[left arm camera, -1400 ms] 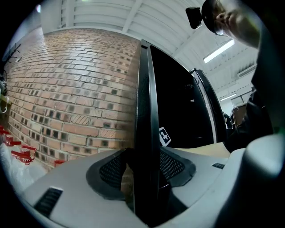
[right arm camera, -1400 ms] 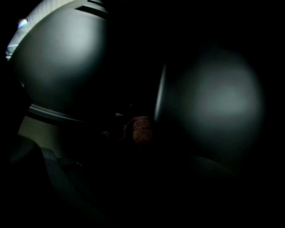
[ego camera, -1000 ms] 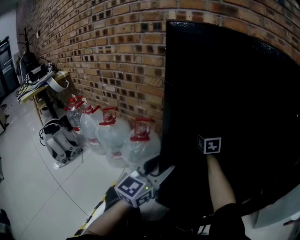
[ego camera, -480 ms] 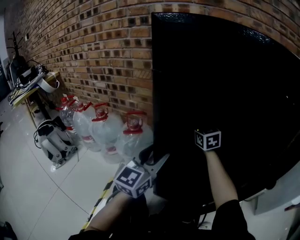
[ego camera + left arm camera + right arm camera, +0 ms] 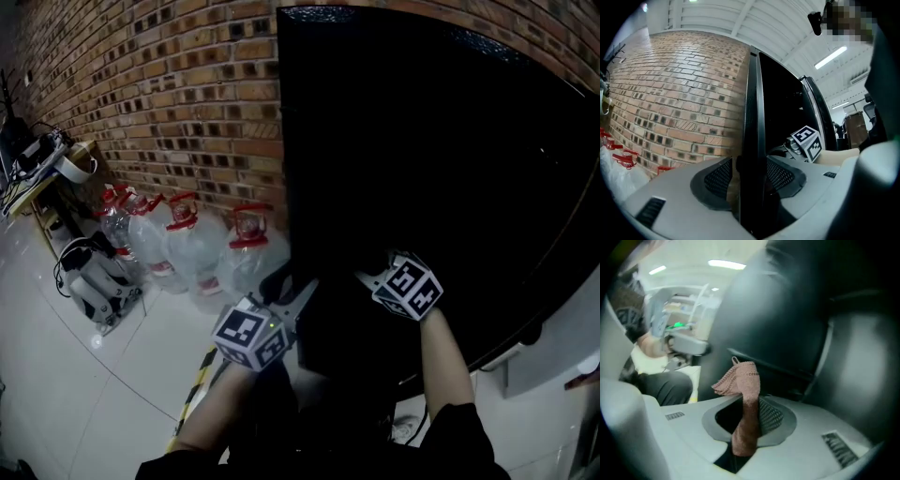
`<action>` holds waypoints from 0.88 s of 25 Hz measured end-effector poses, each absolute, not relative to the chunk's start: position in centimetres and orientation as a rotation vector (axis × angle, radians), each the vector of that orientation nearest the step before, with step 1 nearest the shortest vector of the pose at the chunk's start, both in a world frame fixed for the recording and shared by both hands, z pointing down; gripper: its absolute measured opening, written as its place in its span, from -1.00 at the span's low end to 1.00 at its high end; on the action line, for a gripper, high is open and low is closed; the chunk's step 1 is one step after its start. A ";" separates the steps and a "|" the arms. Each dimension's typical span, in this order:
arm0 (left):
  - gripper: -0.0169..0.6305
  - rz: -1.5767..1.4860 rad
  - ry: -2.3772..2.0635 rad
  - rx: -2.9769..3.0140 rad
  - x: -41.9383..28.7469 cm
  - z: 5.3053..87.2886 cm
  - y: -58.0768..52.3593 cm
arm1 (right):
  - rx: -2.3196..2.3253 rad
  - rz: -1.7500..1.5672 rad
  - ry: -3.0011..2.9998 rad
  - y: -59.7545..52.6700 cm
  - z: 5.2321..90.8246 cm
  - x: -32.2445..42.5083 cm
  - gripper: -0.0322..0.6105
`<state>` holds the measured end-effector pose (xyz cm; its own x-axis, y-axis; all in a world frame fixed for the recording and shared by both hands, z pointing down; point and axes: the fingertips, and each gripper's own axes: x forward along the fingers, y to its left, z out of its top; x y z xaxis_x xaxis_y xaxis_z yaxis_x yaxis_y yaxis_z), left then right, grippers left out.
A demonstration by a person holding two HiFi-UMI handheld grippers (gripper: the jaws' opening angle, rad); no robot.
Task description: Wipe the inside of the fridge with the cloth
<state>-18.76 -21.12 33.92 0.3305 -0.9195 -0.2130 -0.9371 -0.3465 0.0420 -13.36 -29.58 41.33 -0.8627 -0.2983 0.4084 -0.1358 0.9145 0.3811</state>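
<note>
Cloth [image 5: 746, 380] pinched in right hand-held gripper [image 5: 750, 420] | fridge door [image 5: 751, 108] edge clamped in left hand-held gripper [image 5: 750, 176]

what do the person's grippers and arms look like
Both the left gripper and the right gripper have pale grey plastic shells with dark mesh-textured pads in darker recesses. The left gripper's cube and the right gripper's cube are white with black square markers. The person wears dark sleeves, forearms bare.

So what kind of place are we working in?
Probably a workshop or utility space, not a home kitchen: bare brick wall, big water jugs on the tiled floor, a cable-strewn bench further along.
</note>
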 end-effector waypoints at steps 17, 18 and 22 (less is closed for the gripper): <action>-0.23 0.267 1.754 -2.507 -18.8 34.3 -21.3 | 0.100 -0.763 -2.142 -29.4 47.7 -16.7 -0.65; -0.23 0.264 1.752 -2.503 -18.7 34.3 -21.3 | 0.106 -0.767 -2.143 -29.8 47.7 -16.8 -0.64; -0.23 0.263 1.761 -2.494 -18.6 34.1 -21.4 | 0.269 -0.808 -2.117 -33.2 46.9 -16.7 -0.64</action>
<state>-18.61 -21.36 34.12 0.3256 -0.9275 -0.1838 -0.9407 -0.3374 0.0363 -16.73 -33.25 46.92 -0.6296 -0.4488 0.6342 0.0878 0.7699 0.6321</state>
